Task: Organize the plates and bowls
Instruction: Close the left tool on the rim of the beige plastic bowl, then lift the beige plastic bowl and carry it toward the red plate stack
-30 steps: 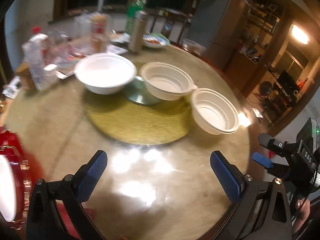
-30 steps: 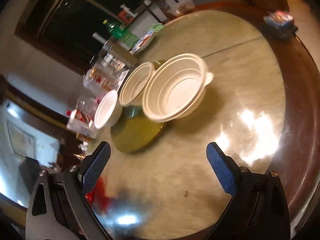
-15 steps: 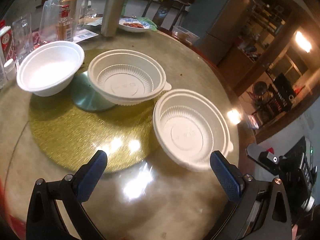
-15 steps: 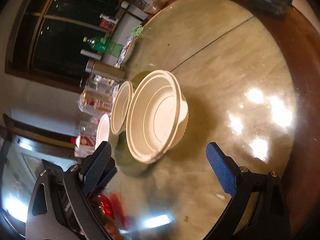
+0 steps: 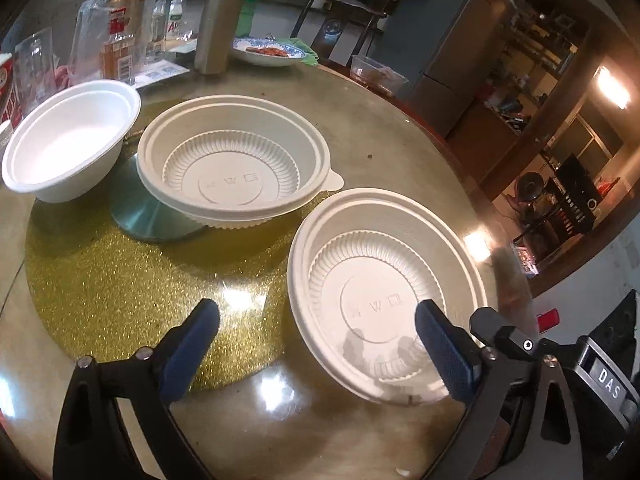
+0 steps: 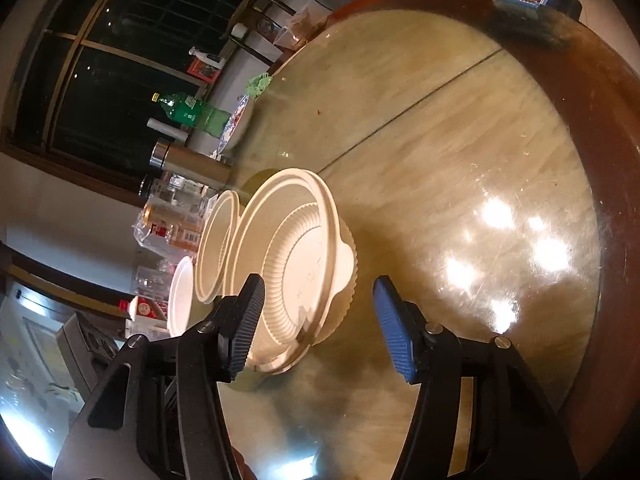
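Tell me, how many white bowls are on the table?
3: nearest ribbed bowl between the gripper fingers, second ribbed bowl behind it, smooth bowl far left. None looks hidden.

Home dining room at night — big round table (image 5: 360, 128) with wooden rim and a gold lazy Susan (image 5: 120, 288), cluttered with a thermos (image 5: 218, 24), green soda bottle (image 6: 188, 110), glasses, packaged food, a plate of leftovers (image 5: 270, 52). Grey fridge (image 5: 448, 36), dining chair (image 5: 340, 20), dark barred window (image 6: 132, 40) — doorway opens to a lit, crowded room.
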